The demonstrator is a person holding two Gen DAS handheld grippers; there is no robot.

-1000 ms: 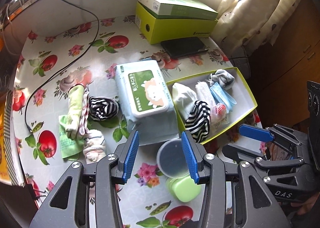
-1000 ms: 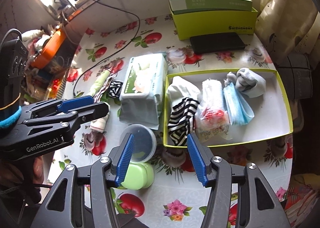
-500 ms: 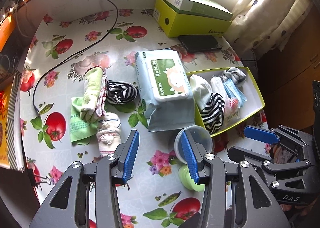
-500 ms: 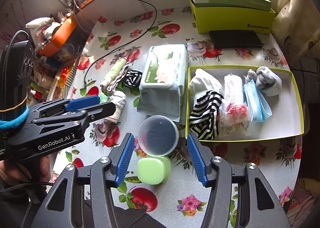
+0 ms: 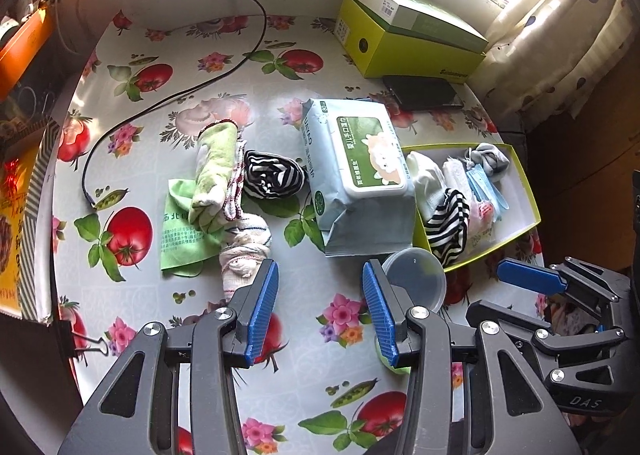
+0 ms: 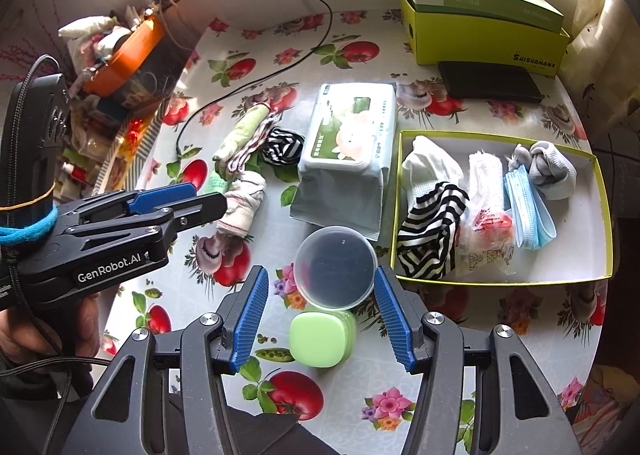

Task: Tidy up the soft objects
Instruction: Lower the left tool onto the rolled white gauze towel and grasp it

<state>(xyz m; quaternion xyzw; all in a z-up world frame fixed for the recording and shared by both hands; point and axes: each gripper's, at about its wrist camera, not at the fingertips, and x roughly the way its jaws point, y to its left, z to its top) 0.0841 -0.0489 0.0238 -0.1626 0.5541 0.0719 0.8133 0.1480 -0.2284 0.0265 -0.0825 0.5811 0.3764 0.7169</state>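
Task in progress, judged partly done. The yellow-rimmed tray [image 6: 600, 215] at the right of the tabletop [image 6: 460, 355] already holds a white cloth, a striped sock [image 6: 430, 231], a wrapped packet, blue face masks [image 6: 528, 211] and a knotted grey sock [image 6: 552, 171], with bare floor left along its right side. Still loose to the left of the wipes pack [image 5: 356, 171]: a green rolled cloth [image 5: 214, 175], a striped roll [image 5: 272, 175], a white knotted cloth [image 5: 244, 251] and a flat green sheet [image 5: 180, 239], lying in one touching cluster. The left hand-held gripper [image 5: 320, 295] hangs just beside the white knotted cloth, jaws apart and empty; the right hand-held gripper [image 6: 318, 315] stands half open over the clear round lid [image 6: 336, 267] and the green case [image 6: 320, 339], holding nothing. Open room lies in front of the cluster; the wipes pack and lid crowd the route to the tray, and the tabletop's front edge is near.
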